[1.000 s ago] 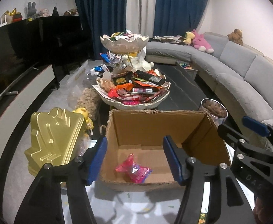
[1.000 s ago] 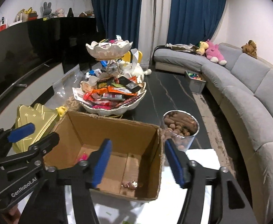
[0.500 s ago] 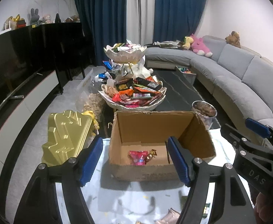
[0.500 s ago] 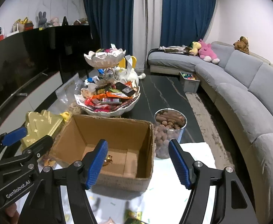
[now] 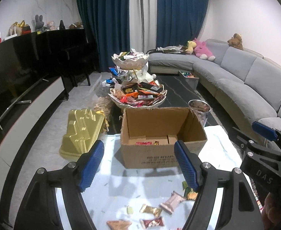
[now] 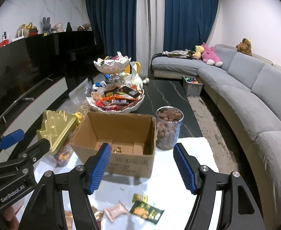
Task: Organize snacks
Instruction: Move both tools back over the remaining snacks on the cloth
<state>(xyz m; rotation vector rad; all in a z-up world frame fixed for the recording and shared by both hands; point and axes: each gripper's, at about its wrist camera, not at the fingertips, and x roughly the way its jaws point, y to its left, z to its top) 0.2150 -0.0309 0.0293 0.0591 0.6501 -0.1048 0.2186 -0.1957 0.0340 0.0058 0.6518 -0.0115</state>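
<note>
The grey sectional sofa (image 6: pixel 255 88) runs along the right side of the room, with plush toys (image 6: pixel 209 54) on its far end. A dark marble coffee table (image 6: pixel 171 95) stands before it, its near part covered by a white cloth (image 5: pixel 217 143).

On the table, the two-tier snack stand (image 5: pixel 138 95) is heaped with wrapped snacks on both levels. Just in front of it sits the open cardboard box (image 5: pixel 159 149) on the white cloth; a pink-wrapped snack (image 5: pixel 143 143) and a gold-wrapped candy (image 6: pixel 119 149) lie on its floor. A gold ridged tin (image 5: pixel 82 132) stands just left of the box. A clear jar of nuts (image 6: pixel 169 128) stands just right of the box, touching or nearly touching its wall; which cannot be told.

Loose snacks lie on the cloth nearer the cameras than the box: a green packet (image 6: pixel 147 211), a pale pink packet (image 6: pixel 116 210), a gold candy (image 5: pixel 150 209) and a red packet (image 5: pixel 152 222).

The left gripper (image 5: pixel 139 164) hangs above the cloth in front of the box, its jaws opening, with nothing between the blue pads. The right gripper (image 6: pixel 143 167) hangs beside it, jaws moderately wide and empty. Each gripper shows at the edge of the other's view.
</note>
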